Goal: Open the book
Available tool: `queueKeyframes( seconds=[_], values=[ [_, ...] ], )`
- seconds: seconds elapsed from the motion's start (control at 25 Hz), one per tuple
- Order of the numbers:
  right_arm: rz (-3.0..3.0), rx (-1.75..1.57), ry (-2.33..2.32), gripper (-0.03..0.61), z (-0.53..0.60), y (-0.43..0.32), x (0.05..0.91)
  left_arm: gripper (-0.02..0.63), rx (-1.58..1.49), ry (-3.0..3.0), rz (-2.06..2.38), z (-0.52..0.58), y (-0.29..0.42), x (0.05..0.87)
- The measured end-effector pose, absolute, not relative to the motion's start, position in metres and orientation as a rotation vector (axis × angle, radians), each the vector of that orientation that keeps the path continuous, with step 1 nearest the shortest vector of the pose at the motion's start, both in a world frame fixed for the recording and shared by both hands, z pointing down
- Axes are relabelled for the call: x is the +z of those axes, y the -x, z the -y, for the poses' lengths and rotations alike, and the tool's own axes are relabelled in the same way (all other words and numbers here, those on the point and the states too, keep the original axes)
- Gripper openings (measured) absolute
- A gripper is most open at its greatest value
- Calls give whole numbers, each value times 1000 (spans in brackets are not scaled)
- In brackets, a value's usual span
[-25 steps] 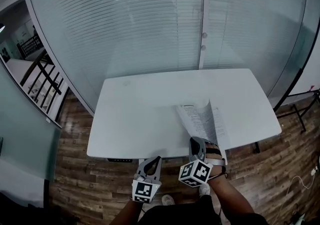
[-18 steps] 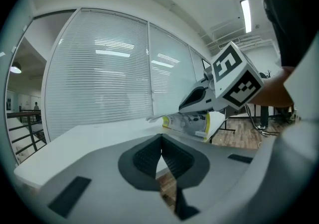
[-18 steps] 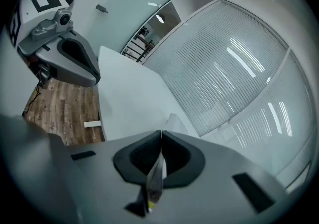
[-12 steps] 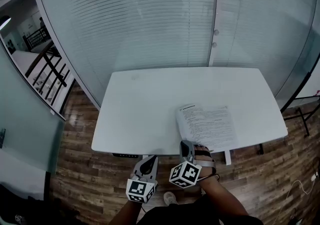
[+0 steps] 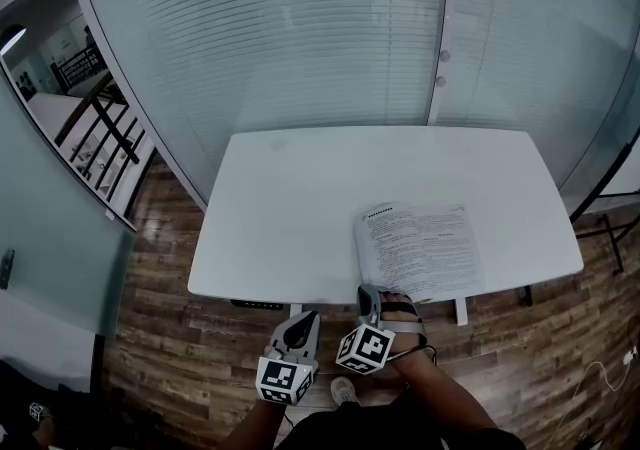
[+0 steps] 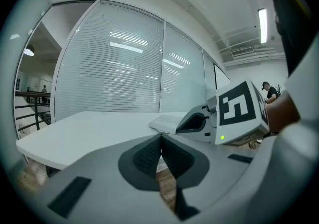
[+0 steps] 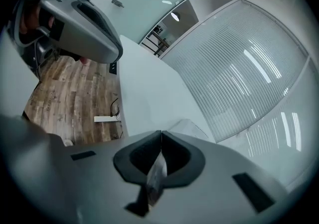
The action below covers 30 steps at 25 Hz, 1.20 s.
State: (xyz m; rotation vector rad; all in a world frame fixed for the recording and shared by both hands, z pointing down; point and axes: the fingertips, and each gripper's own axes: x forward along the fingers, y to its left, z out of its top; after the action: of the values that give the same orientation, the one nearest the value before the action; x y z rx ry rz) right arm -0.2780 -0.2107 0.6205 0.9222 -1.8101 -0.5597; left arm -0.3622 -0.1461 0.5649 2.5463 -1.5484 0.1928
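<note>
The book lies open and flat on the front right of the white table, two printed pages up. My right gripper is at the table's front edge, just off the book's near left corner, tips pressed together. In the right gripper view the jaws are shut, with the book just beyond them. A pale printed strip shows in the slit behind the tips; I cannot tell whether it is pinched. My left gripper hangs below the front edge, left of the right one, shut on nothing.
A glass wall with blinds runs behind the table. Wooden floor surrounds it, with a stair railing at the far left. A power strip lies on the floor by the table's edge.
The page that stood upright a second ago now lies flat, so the book is open. My right gripper has drawn back and sunk to the front edge. The left gripper shifted slightly.
</note>
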Motion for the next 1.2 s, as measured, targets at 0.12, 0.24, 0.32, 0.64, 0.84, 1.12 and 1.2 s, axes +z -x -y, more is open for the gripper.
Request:
queueKeyframes(
  seconds=[0.12, 0.24, 0.32, 0.64, 0.84, 1.12, 1.2],
  values=[
    [1795, -575, -907, 11, 209, 278, 628, 11, 185, -2545, 1545, 144, 364, 567],
    [1780, -609, -895, 11, 207, 277, 638, 11, 179, -2542, 1545, 143, 364, 569],
    [1770, -631, -884, 12, 205, 277, 643, 11, 187, -2544, 1539, 140, 362, 571],
    [1777, -718, -870, 34, 198, 277, 644, 11, 207, -2535, 1555, 139, 365, 573],
    [1927, -713, -903, 160, 186, 288, 629, 11, 206, -2524, 1566, 140, 365, 572],
    [2096, -680, -1006, 172, 163, 272, 567, 11, 188, -2548, 1535, 149, 346, 564],
    [2167, -587, -1092, 154, 166, 256, 549, 11, 184, -2558, 1523, 153, 337, 560]
  ],
)
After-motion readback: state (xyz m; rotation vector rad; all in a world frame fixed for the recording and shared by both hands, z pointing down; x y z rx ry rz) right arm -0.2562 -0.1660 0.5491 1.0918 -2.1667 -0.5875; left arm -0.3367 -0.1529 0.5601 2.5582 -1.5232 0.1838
